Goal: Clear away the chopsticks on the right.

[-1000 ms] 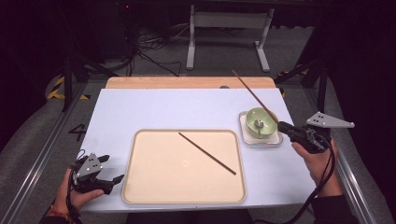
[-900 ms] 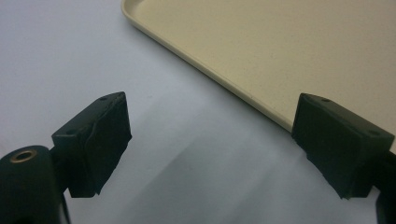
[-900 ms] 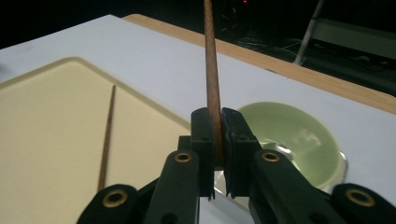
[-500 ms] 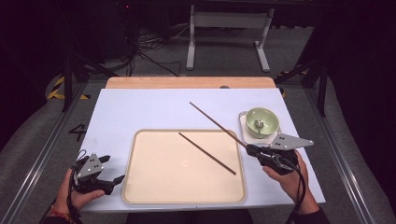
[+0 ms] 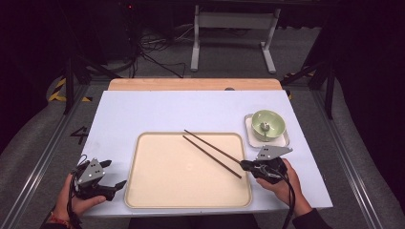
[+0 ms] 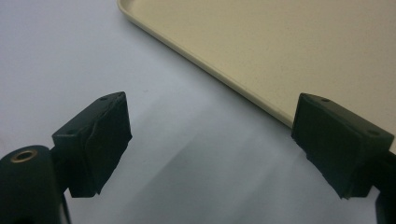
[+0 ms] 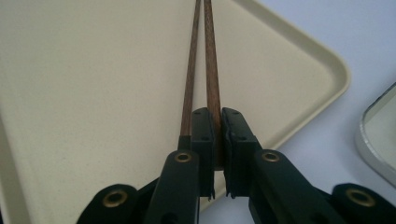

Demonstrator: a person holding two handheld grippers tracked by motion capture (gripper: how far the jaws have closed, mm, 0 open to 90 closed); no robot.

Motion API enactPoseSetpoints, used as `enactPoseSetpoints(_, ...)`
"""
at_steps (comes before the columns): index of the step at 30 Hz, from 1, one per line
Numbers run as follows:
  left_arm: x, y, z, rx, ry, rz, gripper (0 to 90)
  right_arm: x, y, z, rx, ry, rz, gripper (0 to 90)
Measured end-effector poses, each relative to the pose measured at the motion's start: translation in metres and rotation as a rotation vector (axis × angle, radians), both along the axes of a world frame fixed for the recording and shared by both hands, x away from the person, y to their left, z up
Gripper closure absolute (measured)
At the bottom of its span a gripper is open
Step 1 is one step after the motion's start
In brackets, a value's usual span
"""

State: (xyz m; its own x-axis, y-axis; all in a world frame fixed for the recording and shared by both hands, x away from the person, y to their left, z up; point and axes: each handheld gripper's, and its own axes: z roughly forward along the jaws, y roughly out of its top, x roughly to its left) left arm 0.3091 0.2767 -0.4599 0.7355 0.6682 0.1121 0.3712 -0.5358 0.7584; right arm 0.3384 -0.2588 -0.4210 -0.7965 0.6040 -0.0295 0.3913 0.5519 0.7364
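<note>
One chopstick [image 5: 213, 147] is being held at its near end by the right gripper [image 5: 248, 166], its fingers [image 7: 204, 135] squeezed almost shut on it. Its long side is running over the tray [image 5: 143, 195], up and to the left in the high view. A second chopstick [image 5: 212, 156] is lying on the tray just beside it, pointing almost the same way. A green bowl [image 5: 268, 125] is sitting in a small dish [image 5: 249, 136] on the desk [image 5: 157, 112]. The left gripper [image 5: 112, 174] is being held wide open, with nothing in it.

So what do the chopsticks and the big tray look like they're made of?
The thin dark brown chopsticks look like wood with a matte finish: streaky lengthwise grain shows. The beige rounded rectangular tray seems to be plastic, perhaps melamine: faintly speckled, with a smooth moulded rim.
</note>
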Motion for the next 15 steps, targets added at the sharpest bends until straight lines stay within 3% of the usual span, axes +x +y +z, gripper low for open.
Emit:
enactPoseSetpoints(3,-0.001,0.001,0.001,0.002,-0.003,0.003,12.7,0.003,0.001,-0.01,-0.035,0.025,0.002,84.7)
enactPoseSetpoints(6,-0.001,0.001,0.0,0.001,-0.001,0.007,12.7,0.005,0.001,-0.014,-0.04,0.04,-0.003,84.6)
enactPoseSetpoints(15,-0.002,0.001,0.0,0.003,0.0,0.006,12.7,0.008,0.006,-0.019,-0.015,0.059,-0.018,84.4)
